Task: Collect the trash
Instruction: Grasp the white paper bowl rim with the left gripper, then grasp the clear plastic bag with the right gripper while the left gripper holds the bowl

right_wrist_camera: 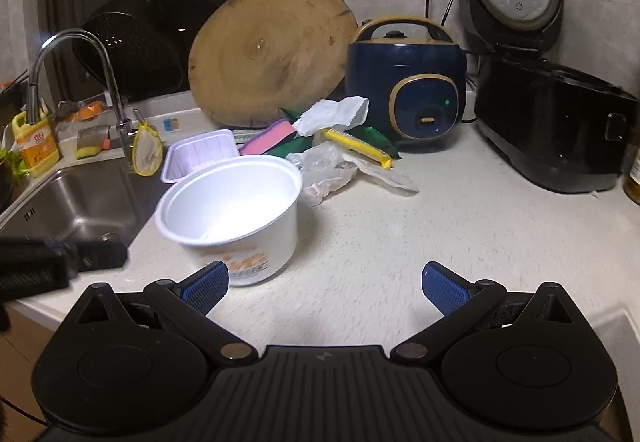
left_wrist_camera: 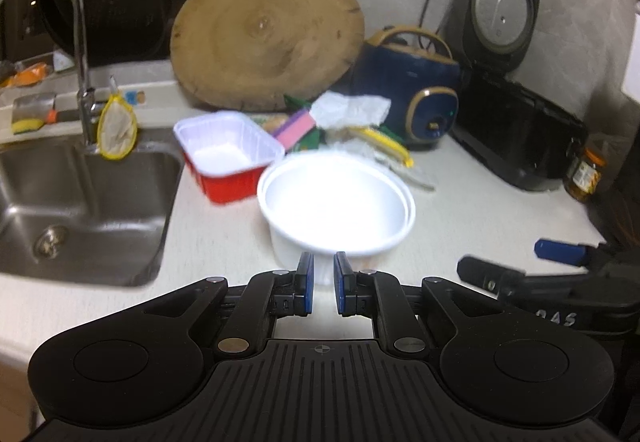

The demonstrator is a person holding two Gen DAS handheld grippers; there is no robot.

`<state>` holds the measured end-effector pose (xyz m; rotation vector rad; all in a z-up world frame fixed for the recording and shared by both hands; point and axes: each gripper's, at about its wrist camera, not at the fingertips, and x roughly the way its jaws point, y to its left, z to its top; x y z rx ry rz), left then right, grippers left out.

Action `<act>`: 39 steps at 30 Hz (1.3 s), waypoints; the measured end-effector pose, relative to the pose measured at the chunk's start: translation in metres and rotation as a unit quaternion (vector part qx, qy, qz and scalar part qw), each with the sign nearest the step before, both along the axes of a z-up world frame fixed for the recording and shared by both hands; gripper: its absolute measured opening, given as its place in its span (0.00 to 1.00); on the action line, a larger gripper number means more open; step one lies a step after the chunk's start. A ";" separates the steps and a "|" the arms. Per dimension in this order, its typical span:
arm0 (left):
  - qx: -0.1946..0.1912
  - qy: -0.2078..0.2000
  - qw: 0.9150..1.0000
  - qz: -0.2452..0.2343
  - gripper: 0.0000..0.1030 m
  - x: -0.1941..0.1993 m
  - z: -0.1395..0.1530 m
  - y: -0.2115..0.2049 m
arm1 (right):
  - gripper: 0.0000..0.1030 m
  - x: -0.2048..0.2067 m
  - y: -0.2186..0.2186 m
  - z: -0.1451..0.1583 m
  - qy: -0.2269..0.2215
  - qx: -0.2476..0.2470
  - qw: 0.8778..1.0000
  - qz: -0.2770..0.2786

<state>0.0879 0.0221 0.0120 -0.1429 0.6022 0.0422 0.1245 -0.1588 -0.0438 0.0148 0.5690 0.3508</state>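
A white disposable bowl (left_wrist_camera: 336,210) (right_wrist_camera: 228,202) stands empty on the pale counter (left_wrist_camera: 480,210), with orange print low on its side. My left gripper (left_wrist_camera: 324,274) is shut just short of the bowl's near wall, with nothing seen pinched between its blue pads. Its dark fingers (right_wrist_camera: 96,256) show left of the bowl, apart from it. My right gripper (right_wrist_camera: 324,282) is open and empty, to the right of the bowl; its fingers (left_wrist_camera: 556,251) show at the right edge. Behind the bowl lie a red tray (left_wrist_camera: 230,156) (right_wrist_camera: 200,156), a crumpled tissue (right_wrist_camera: 332,114), a yellow wrapper (right_wrist_camera: 358,148) and a clear plastic bag (right_wrist_camera: 328,172).
A steel sink (left_wrist_camera: 80,198) with a tap (left_wrist_camera: 82,74) lies left. A round wooden board (right_wrist_camera: 272,50) leans on the back wall. A blue cooker (right_wrist_camera: 408,82) and an open black rice cooker (right_wrist_camera: 552,122) stand right. A pink sponge (right_wrist_camera: 266,138) lies among green packets.
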 end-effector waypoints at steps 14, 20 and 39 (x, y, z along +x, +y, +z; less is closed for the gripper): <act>-0.034 0.034 0.995 0.089 0.14 0.082 -0.005 0.043 | 1.00 0.105 -0.012 -0.035 0.079 0.010 0.996 0.046; -0.035 0.073 0.988 0.131 0.15 0.097 -0.026 0.046 | 1.00 0.125 -0.008 -0.053 0.116 0.021 0.991 0.069; -0.129 0.086 0.981 0.116 0.16 0.101 -0.051 0.058 | 1.00 0.134 -0.007 -0.062 0.142 0.018 0.984 0.105</act>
